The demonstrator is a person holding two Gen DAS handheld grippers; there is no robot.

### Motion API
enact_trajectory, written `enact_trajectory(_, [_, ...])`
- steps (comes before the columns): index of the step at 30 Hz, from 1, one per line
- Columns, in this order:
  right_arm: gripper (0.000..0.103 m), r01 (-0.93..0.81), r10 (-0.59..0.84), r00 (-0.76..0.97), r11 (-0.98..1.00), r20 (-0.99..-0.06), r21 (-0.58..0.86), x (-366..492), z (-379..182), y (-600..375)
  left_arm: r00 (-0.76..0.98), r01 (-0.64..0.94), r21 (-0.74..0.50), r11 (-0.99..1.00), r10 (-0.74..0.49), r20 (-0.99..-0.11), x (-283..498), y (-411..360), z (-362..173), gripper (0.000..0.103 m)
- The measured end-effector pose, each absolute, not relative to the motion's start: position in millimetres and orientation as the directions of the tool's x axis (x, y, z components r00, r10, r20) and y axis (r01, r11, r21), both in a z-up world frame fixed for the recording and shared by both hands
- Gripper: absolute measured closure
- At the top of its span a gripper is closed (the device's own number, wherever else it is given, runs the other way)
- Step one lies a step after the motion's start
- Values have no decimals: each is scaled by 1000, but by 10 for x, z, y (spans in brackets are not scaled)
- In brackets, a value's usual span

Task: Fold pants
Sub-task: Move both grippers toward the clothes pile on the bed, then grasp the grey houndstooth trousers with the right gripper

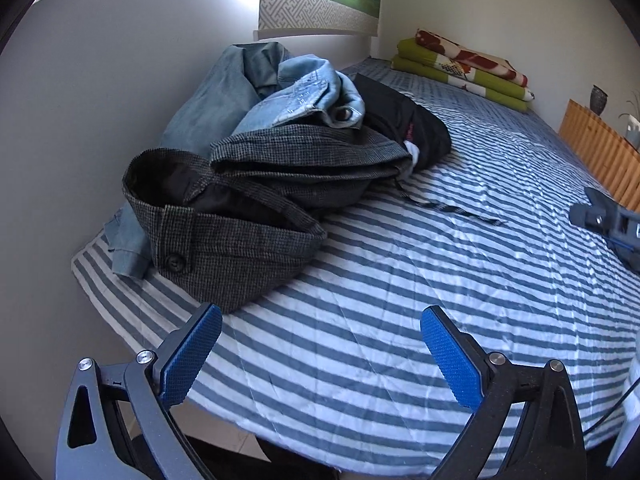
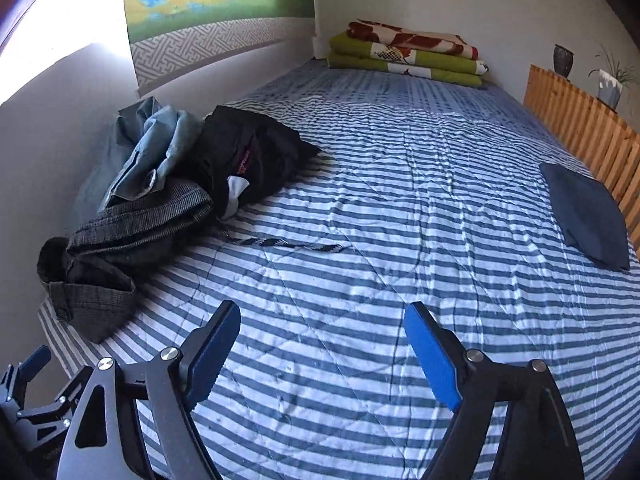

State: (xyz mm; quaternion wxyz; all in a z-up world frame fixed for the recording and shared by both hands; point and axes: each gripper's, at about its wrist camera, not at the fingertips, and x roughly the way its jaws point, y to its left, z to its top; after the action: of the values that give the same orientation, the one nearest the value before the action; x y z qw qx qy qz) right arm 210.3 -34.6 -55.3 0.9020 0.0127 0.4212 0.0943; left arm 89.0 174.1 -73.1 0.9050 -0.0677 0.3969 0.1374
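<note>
A heap of pants lies at the bed's left side against the wall. Grey tweed pants [image 1: 240,216] [image 2: 120,240] lie in front, waistband toward me. Behind them are blue jeans [image 1: 256,92] [image 2: 156,148] and black pants [image 1: 404,124] [image 2: 252,152] with a striped drawstring [image 1: 452,208] [image 2: 288,244] trailing onto the cover. My left gripper [image 1: 320,324] stands open just right of the tweed waistband, holding nothing. My right gripper [image 2: 320,320] is open over bare cover and shows at the right edge [image 1: 608,216] of the left wrist view.
The bed has a blue-and-white striped cover [image 1: 400,300] [image 2: 400,200]. A folded dark blue garment [image 2: 588,216] lies at the right by a wooden slatted rail [image 1: 600,152] [image 2: 580,128]. Folded green and red blankets [image 1: 468,68] [image 2: 408,52] sit at the far end. A wall runs along the left.
</note>
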Motion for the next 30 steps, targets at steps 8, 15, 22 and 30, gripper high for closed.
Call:
enact_trajectory(8, [31, -207, 210, 639, 973, -740, 98, 2772, -549, 11, 676, -282, 0, 959, 199, -709, 1449, 1832, -758, 4])
enact_trajectory(15, [32, -276, 265, 581, 954, -769, 120, 3272, -767, 419, 713, -296, -38, 954, 194, -674, 1761, 1921, -889, 7])
enact_trajectory(22, [32, -288, 335, 493, 934, -803, 213, 3832, -914, 647, 709, -267, 8, 964, 202, -676, 1881, 1915, -1042, 8])
enact_trajectory(30, [32, -305, 424, 339, 894, -840, 328, 4060, -1226, 1085, 720, -280, -1, 960, 209, -662, 1799, 2001, -1035, 8])
